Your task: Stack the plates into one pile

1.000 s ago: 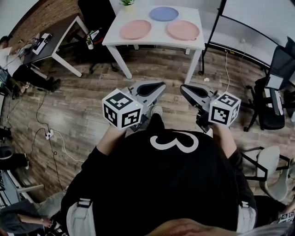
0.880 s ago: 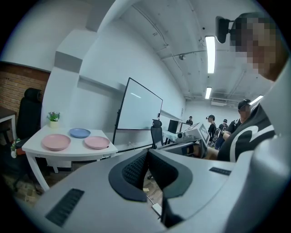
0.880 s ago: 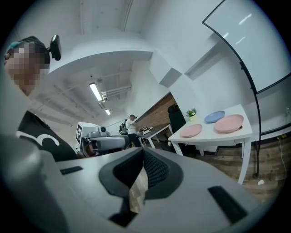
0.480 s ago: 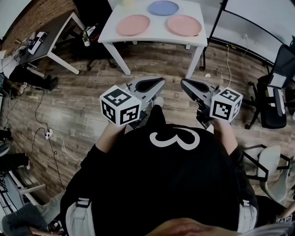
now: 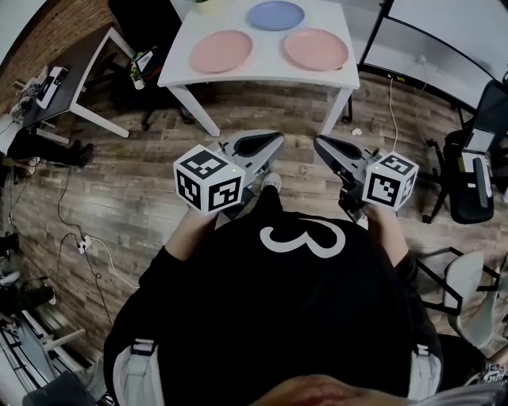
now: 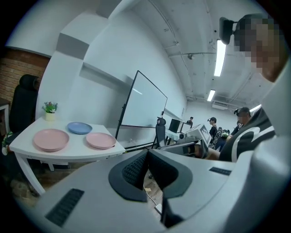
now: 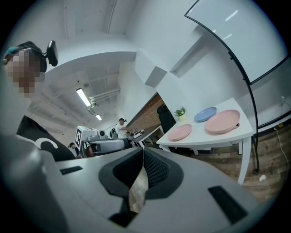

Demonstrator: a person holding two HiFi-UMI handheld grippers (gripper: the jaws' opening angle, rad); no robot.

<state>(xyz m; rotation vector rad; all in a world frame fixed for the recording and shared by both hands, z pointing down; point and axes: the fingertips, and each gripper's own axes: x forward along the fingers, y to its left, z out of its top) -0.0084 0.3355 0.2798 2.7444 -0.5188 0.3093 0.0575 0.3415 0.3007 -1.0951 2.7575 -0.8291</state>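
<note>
White tabletop (image 5: pixel 266 65) carries all three plates, each lying flat and apart from the others: a left pink plate (image 5: pixel 221 51), a right pink plate (image 5: pixel 316 49), and a blue plate (image 5: pixel 275 15) behind and between them. Nothing is stacked yet, so the whole task is left to do. The person stands back from the tabletop on the wooden floor (image 5: pixel 143 182), with the left gripper (image 5: pixel 268 143) and the right gripper (image 5: pixel 324 146) held low in front of the body, well apart from the plates. Both pairs of jaws are pressed together with nothing between them. By my reading, the approach comes first, then lifting one plate onto another.
</note>
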